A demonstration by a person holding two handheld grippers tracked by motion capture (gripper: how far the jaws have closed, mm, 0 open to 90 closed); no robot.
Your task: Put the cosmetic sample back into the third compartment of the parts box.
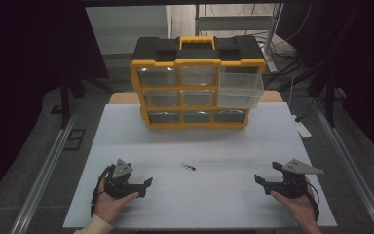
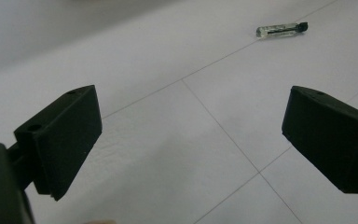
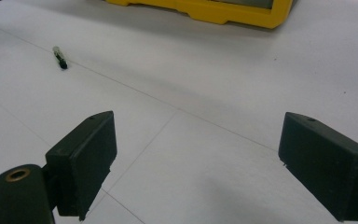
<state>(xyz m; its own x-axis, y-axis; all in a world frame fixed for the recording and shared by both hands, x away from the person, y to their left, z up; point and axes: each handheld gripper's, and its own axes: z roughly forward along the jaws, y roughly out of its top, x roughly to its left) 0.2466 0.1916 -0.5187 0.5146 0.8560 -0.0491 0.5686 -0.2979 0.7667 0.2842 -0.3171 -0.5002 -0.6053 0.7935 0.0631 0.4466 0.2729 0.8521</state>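
Observation:
A small clear vial with a black cap (image 1: pixel 188 166) lies on the white table (image 1: pixel 195 141), midway between the two hands. It also lies far ahead in the left gripper view (image 2: pixel 282 30) and in the right gripper view (image 3: pixel 59 57). My left gripper (image 1: pixel 145 185) rests low at the front left, open, with only bare table between its jaws (image 2: pixel 191 144). At the front right my right gripper (image 1: pixel 264 176) is open too, jaws wide and empty (image 3: pixel 196 158). A yellow and black drawer organizer (image 1: pixel 197 83) stands at the back of the table.
Two clear drawers at the organizer's right, the top (image 1: pixel 241 79) and the middle (image 1: pixel 238 97), are pulled out. The organizer's yellow base (image 3: pixel 205 9) edges the right gripper view's top. Metal rails run along both sides of the table, and cables lie on the floor at the back right.

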